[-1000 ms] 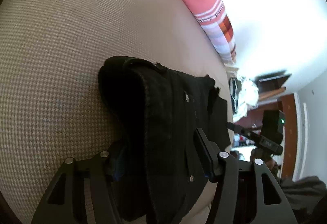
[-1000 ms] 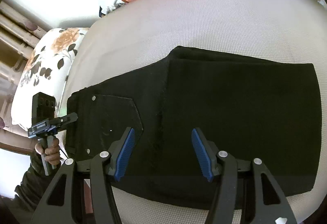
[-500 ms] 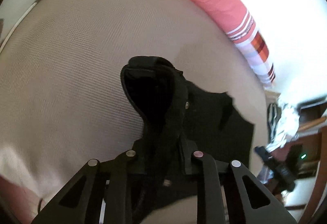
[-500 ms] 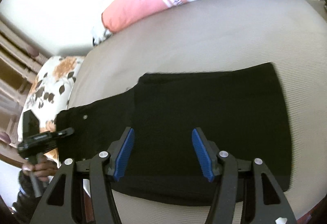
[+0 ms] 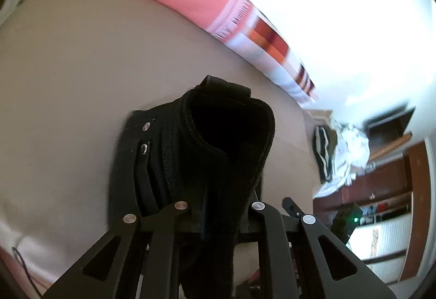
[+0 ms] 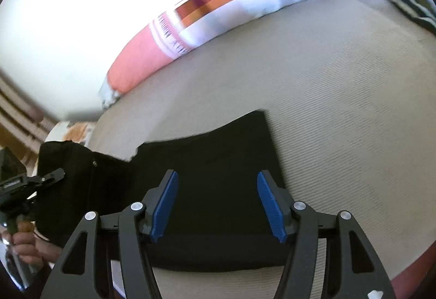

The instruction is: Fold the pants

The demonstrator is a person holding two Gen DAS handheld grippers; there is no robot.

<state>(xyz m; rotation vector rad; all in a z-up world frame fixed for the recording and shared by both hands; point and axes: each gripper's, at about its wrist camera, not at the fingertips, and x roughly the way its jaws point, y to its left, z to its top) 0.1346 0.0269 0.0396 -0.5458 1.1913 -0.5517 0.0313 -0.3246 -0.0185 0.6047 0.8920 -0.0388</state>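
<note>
Currently the black denim pants point(image 6: 218, 176) are seen on a beige woven mattress cover point(image 6: 340, 108), w/ the leg part spread flat and the waistband end lifted off the surface at the left side of the right wrist view. The left gripper point(image 5: 218, 211) is clamped onto the waistband fabric; its fingers are drawn narrow, w/ the dark cloth bunched between them and hanging below. In the left wrist view the raised waistband point(image 5: 231, 119) is curled into an open loop, and metal rivets point(image 5: 146, 126) are visible beside the seam. The right gripper point(image 6: 218, 203) is held above the flat leg section, approx. over its middle; its blue ribbed pads point(image 6: 164, 206) are spread wide, w/ nothing between them, and contact w/ the cloth cannot be told. A long pink, white and orange striped bolster pillow point(image 6: 218, 18) is laid along the far edge of the mattress. A floral cushion point(image 6: 79, 132) is partly hidden behind the lifted fabric. A pile of white and striped clothes point(image 5: 340, 151) is seen beyond the mattress.
</note>
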